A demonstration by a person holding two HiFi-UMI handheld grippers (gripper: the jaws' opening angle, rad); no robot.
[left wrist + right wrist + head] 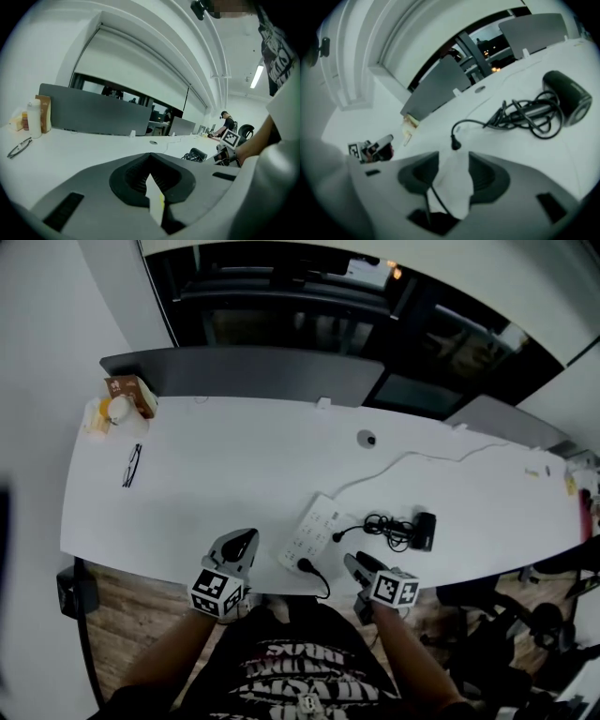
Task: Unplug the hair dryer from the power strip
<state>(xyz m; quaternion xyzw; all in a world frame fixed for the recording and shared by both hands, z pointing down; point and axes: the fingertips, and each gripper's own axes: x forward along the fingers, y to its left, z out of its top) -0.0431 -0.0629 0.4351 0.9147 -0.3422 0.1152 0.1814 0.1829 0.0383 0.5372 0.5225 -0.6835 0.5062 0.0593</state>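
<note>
The white power strip lies near the table's front edge. A black plug sits in its near end. The black hair dryer rests to the right with its cord bundled. Its plug lies loose on the table beside the strip. My right gripper is open just behind that plug, and the strip's white end shows through the gap. My left gripper hovers left of the strip, tips together and holding nothing.
Glasses and a snack box with a bottle sit at the far left. A grey partition runs along the back edge. The strip's white cable trails to the right. An office chair stands at the lower right.
</note>
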